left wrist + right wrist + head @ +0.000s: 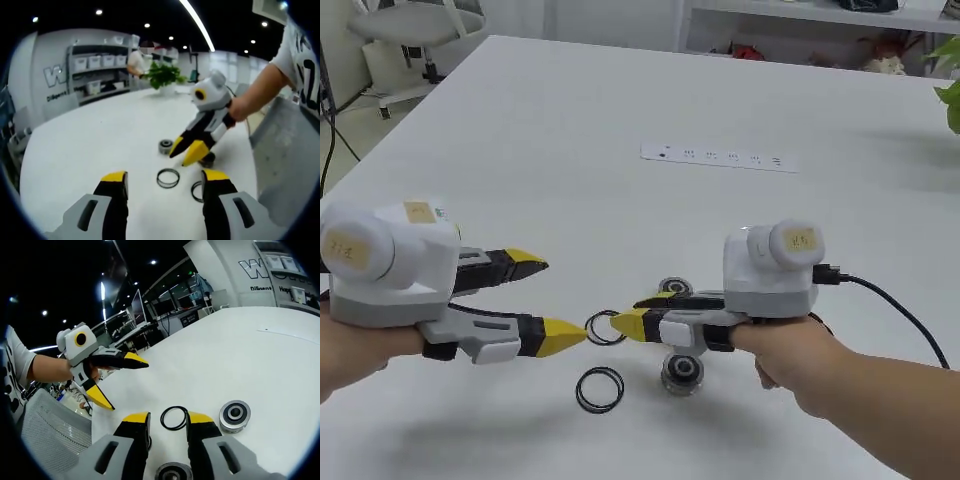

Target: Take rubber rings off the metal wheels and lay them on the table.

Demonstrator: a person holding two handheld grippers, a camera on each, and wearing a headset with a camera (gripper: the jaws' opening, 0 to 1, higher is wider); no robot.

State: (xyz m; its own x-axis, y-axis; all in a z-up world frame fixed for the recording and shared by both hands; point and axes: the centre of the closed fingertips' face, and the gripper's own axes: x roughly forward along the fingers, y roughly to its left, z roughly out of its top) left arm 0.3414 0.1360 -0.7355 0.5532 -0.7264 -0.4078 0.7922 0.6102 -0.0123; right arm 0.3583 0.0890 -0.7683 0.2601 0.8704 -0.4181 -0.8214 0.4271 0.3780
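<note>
In the head view the left gripper (545,300) hangs at the near left, its fingers spread wide. The right gripper (640,312) faces it from the right with fingers a little apart, holding nothing that I can make out. A ring (605,327) lies on the surface (620,110) between the two tips, and a near ring (600,389) lies closer to the person. The near wheel (682,371) sits under the right gripper, the far wheel (674,288) behind it and a power strip (718,156) far off. The stickers on both grippers are unreadable. In the left gripper view the ring (168,178) lies flat past the open fingers (115,180), and a far wall bears a large "W" with blurred text beneath. In the right gripper view the ring (174,418) shows in the gap between the parted fingers (200,419), with the far wheel (235,415) to its right. I cannot tell whether that wheel carries rubber. The next ring probably wants one gripper pinning the wheel while the other hooks the rubber's edge and peels it off sideways.
</note>
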